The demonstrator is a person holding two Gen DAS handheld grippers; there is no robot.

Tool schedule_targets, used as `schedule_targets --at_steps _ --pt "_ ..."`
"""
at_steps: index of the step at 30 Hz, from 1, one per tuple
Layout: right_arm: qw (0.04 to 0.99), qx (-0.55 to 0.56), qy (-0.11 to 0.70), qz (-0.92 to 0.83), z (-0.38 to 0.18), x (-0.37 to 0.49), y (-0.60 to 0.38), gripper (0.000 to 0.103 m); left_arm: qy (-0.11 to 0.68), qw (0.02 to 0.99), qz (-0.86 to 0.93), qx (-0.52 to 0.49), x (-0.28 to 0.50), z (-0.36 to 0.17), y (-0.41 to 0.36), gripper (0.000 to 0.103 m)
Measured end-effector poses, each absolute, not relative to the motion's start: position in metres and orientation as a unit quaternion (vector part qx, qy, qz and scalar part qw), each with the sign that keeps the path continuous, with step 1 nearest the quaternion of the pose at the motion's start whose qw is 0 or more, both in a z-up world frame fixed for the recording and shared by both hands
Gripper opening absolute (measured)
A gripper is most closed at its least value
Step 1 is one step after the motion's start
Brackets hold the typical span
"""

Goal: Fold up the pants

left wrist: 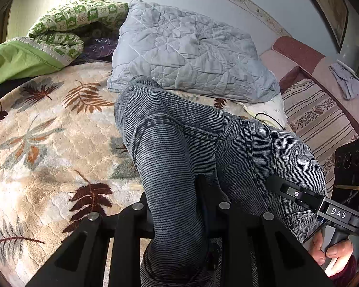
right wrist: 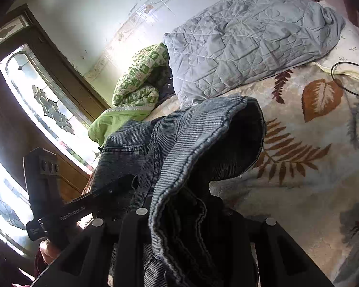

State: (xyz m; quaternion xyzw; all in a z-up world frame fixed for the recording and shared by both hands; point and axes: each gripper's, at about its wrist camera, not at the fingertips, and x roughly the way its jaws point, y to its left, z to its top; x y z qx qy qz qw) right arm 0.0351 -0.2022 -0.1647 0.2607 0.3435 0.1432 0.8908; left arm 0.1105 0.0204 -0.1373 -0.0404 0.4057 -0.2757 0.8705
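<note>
Your left gripper (left wrist: 177, 215) has its jaws drawn in on a thick bunched fold of the pants (left wrist: 179, 143), and your right gripper (right wrist: 179, 224) is likewise clamped on a stitched edge of the same pants (right wrist: 179, 143), so one pair of faded grey-blue denim hangs lifted between two black grippers above the bed. The cloth is ribbed in fine dark and pale lines, with heavy double-stitched seams and a patch pocket showing; on the right side the hem rolls over into a hollow, dark-lined hood shape. Under it lies a plush blanket (left wrist: 47, 143), cream, quilted in small scales and printed with brown, rust and grey fern leaves. One pale grey quilted pillow (left wrist: 191, 52), creased in diamond stitching, rests at the head by the wall. Beside it sits one rolled green-and-white checked quilt (left wrist: 71, 21) with a plain lime lining. A thin black cable (right wrist: 347, 71) loops on the blanket near the pillow
</note>
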Motion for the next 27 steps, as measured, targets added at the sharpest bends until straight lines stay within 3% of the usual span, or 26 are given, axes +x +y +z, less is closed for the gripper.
schedule_targets --at_steps 18,24,27 --pt "0.866 0.295 0.387 0.118 -0.205 0.053 -0.219 0.026 0.438 0.854 -0.28 -0.026 0.133 -0.168 0.006 0.03" --pt "0.859 0.295 0.407 0.098 -0.221 0.058 -0.221 0.026 0.451 0.854 -0.261 -0.017 0.14 -0.188 0.007 0.05" --pt "0.856 0.292 0.417 0.091 -0.229 0.06 -0.223 0.029 0.456 0.856 -0.245 -0.011 0.143 -0.196 0.008 0.065"
